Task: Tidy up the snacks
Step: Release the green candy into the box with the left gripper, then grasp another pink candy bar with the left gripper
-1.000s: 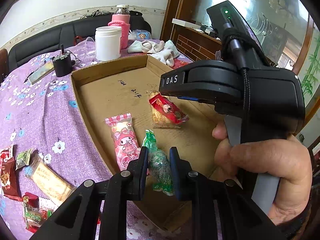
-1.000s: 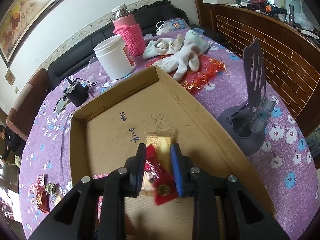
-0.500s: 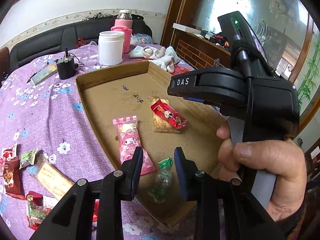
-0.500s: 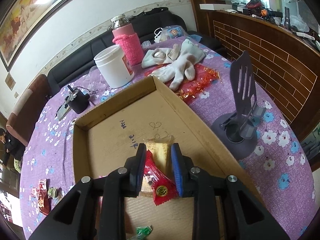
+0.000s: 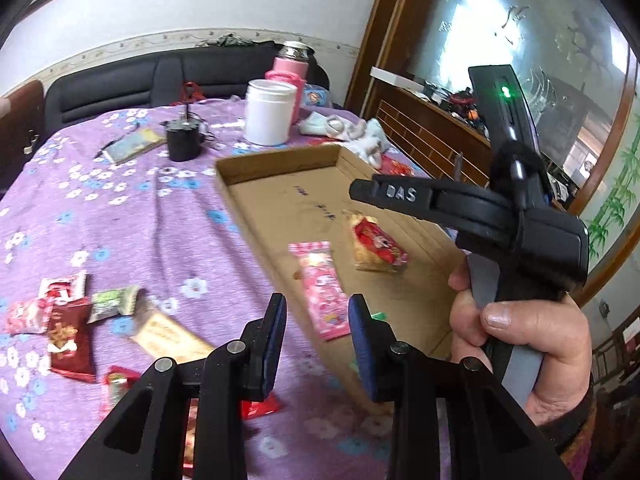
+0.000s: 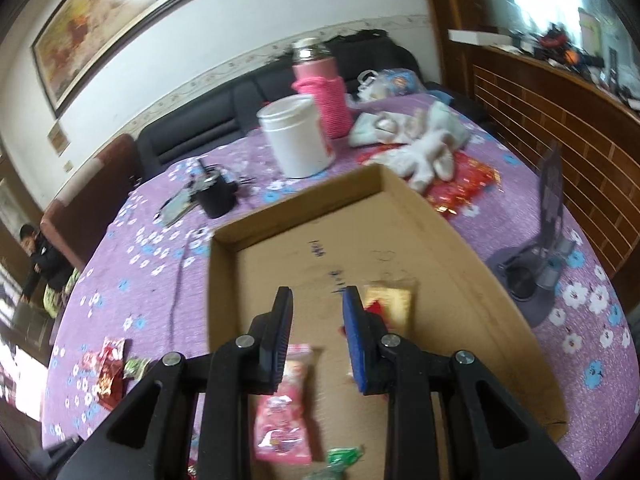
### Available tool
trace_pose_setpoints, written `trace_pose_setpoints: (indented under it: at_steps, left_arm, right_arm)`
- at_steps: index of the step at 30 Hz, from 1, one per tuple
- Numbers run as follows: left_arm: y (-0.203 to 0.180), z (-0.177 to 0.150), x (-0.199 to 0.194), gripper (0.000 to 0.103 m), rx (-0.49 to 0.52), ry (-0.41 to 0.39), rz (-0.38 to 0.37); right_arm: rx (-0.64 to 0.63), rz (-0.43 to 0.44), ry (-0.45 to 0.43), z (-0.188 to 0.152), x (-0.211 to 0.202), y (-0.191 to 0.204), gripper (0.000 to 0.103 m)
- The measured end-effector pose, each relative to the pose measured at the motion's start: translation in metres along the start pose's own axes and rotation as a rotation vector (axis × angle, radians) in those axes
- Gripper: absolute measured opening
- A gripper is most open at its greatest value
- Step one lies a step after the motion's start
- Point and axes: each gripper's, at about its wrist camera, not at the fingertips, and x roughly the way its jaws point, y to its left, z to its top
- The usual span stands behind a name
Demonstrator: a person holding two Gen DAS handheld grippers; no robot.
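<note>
Purple flowered worktop (image 5: 120,216), your left claw (image 5: 316,344) wide and empty over the cardboard tray (image 5: 280,160) edge, your right claw (image 6: 316,336) wide and empty above it, pink snack (image 5: 324,292) and red snack (image 5: 376,240) inside, loose snacks (image 5: 72,332) outside at left

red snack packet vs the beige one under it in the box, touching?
Touching. The left wrist view shows the red packet lying directly on the beige packet in the cardboard box, overlapping it with no gap.
</note>
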Motion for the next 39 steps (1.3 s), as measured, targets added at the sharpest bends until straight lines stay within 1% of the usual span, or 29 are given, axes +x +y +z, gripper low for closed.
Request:
trace_pose_setpoints:
  at_steps: [3, 7, 8, 9, 11, 13, 16, 18, 21, 23, 24, 25, 28, 29, 30, 33, 37, 39]
  left_arm:
    - [0.016, -0.002, -0.014, 0.033, -0.018, -0.016, 0.025]
    - [0.049, -0.004, -0.033, 0.033, -0.066, -0.033, 0.052]
    - [0.056, -0.005, -0.037, 0.037, -0.073, -0.034, 0.061]
    - [0.068, -0.007, -0.043, 0.047, -0.079, -0.035, 0.081]
    - [0.089, -0.009, -0.052, 0.058, -0.091, -0.052, 0.133]
    - [0.114, -0.008, -0.061, 0.058, -0.106, -0.057, 0.184]
    - [0.155, -0.003, -0.068, 0.058, -0.133, -0.034, 0.239]
    - [0.179, 0.002, -0.064, 0.058, -0.146, -0.012, 0.276]
    - [0.223, 0.011, -0.047, 0.058, -0.188, 0.042, 0.315]
    - [0.248, 0.012, -0.028, 0.058, -0.22, 0.086, 0.32]
    - [0.261, 0.011, -0.018, 0.058, -0.249, 0.104, 0.31]
    - [0.269, 0.008, -0.012, 0.058, -0.266, 0.124, 0.277]
    - [0.284, -0.001, 0.002, 0.058, -0.308, 0.175, 0.197]
    - [0.283, -0.004, 0.002, 0.058, -0.303, 0.182, 0.184]
    - [0.278, -0.007, -0.001, 0.058, -0.287, 0.177, 0.183]
    - [0.268, -0.018, -0.011, 0.058, -0.255, 0.208, 0.116]
    - [0.241, -0.046, -0.035, 0.058, -0.141, 0.25, 0.091]
    - [0.226, -0.058, -0.046, 0.061, -0.064, 0.266, 0.07]
  right_arm:
    - [-0.046, 0.037, 0.001, -0.004, -0.002, 0.016, 0.026]
    - [-0.112, 0.09, 0.016, -0.012, -0.003, 0.041, 0.026]
    - [-0.125, 0.097, 0.015, -0.014, -0.003, 0.045, 0.027]
    - [-0.141, 0.107, 0.017, -0.016, -0.003, 0.051, 0.027]
    - [-0.158, 0.127, 0.023, -0.02, -0.003, 0.06, 0.028]
    - [-0.175, 0.149, 0.03, -0.023, -0.002, 0.067, 0.028]
    - [-0.188, 0.169, 0.039, -0.027, -0.001, 0.075, 0.028]
    - [-0.196, 0.184, 0.045, -0.029, 0.0, 0.079, 0.028]
    - [-0.201, 0.193, 0.055, -0.032, 0.001, 0.084, 0.028]
    - [-0.207, 0.19, 0.061, -0.034, 0.003, 0.085, 0.028]
    - [-0.208, 0.187, 0.063, -0.034, 0.004, 0.086, 0.028]
    - [-0.207, 0.184, 0.065, -0.035, 0.005, 0.085, 0.028]
    - [-0.204, 0.179, 0.071, -0.035, 0.007, 0.084, 0.028]
    - [-0.199, 0.179, 0.071, -0.035, 0.007, 0.083, 0.028]
    - [-0.197, 0.181, 0.072, -0.035, 0.007, 0.083, 0.028]
    - [-0.193, 0.184, 0.073, -0.034, 0.006, 0.083, 0.029]
    - [-0.198, 0.192, 0.072, -0.035, 0.005, 0.085, 0.031]
    - [-0.208, 0.198, 0.075, -0.036, 0.005, 0.089, 0.031]
